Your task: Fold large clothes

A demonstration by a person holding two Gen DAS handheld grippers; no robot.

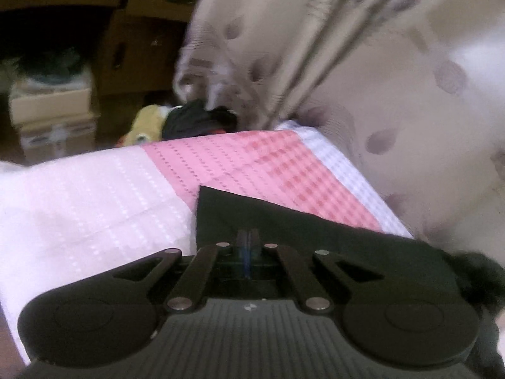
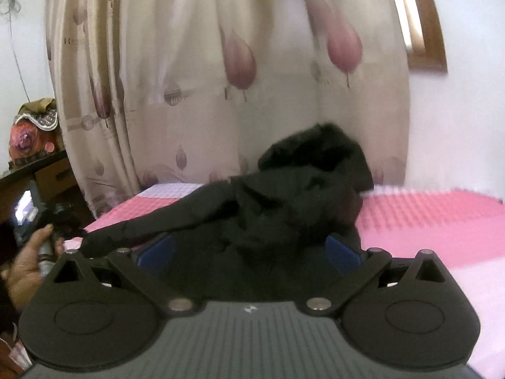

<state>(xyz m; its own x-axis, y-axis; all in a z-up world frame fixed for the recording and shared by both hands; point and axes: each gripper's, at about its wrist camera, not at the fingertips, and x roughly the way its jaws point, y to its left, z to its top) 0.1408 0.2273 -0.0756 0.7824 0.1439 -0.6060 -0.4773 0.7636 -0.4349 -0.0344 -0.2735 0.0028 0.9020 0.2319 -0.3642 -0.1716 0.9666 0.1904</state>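
A black garment (image 1: 284, 224) lies over the pink and white bed cover (image 1: 246, 161). My left gripper (image 1: 247, 243) is shut on the garment's edge, its blue pads pressed together with black cloth around them. In the right wrist view the same black garment (image 2: 293, 195) is bunched up in a heap between the wide-apart blue pads (image 2: 342, 251) of my right gripper (image 2: 249, 252), which is open; the cloth drapes over the jaws and stretches left toward the hand holding the other gripper (image 2: 50, 237).
A cream curtain with purple tulips (image 2: 240, 63) hangs right behind the bed. Cardboard boxes (image 1: 120, 47) and a pile of clothes (image 1: 189, 120) stand beyond the bed's far edge. A dark shelf with a bag (image 2: 31, 135) stands at the left.
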